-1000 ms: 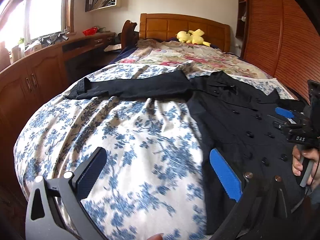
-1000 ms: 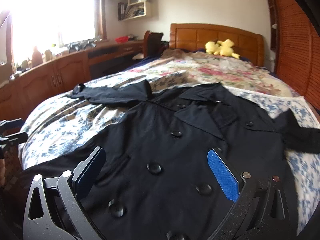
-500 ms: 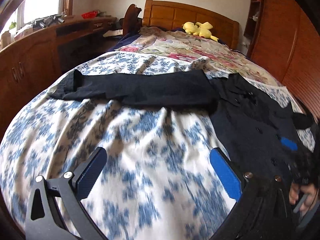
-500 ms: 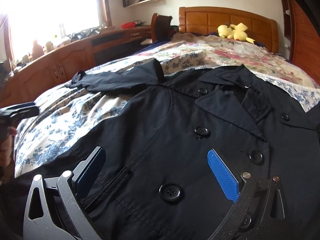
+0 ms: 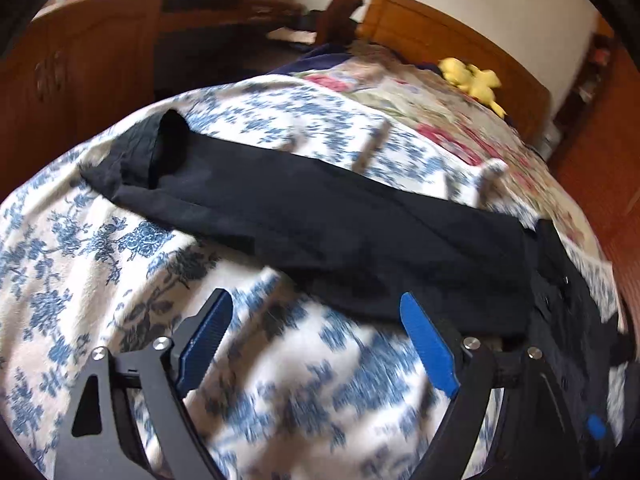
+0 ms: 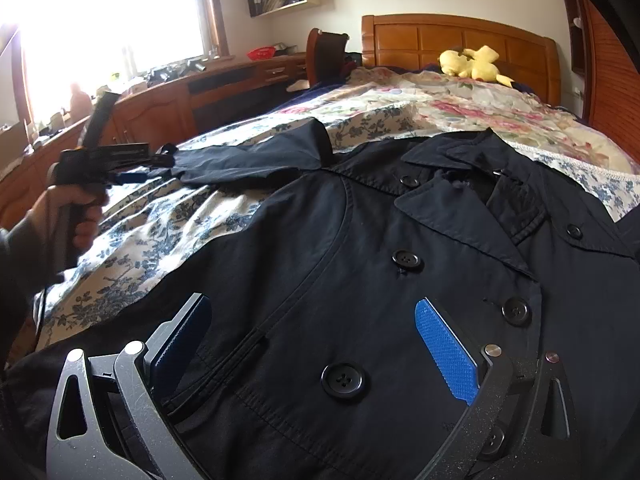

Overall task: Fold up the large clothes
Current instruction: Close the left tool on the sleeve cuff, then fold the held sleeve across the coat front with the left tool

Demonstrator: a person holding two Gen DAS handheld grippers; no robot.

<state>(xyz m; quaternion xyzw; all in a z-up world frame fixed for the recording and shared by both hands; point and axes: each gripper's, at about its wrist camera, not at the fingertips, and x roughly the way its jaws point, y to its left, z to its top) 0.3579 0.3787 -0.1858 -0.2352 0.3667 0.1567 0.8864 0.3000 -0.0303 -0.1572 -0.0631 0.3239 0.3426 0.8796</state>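
1. The dark coat (image 6: 360, 280) lies face up on the bed (image 6: 132, 256), buttons on top, collar toward the headboard at 12 o'clock. One sleeve (image 5: 320, 224) is stretched out flat over the blue flowered sheet, toward 9 o'clock in the right wrist view.

2. The left gripper (image 5: 316, 328) is above the sheet, just beside the lower edge of this sleeve. Its jaws have just been closing a little, but they are wide apart and nothing is between them. The left view is blurred.

3. The right gripper (image 6: 312, 336) hovers low over the coat front near the pocket, its blue fingers (image 6: 446, 352) fully apart and holding nothing. I cannot tell if they touch the cloth.

4. The step in hand, I judge, is to take the sleeve and fold it across the body. To do it well, the left gripper should bite the sleeve near the cuff at 10 o'clock, taking both layers.

5. The right gripper would better press the body so the coat does not slide on the sheet.
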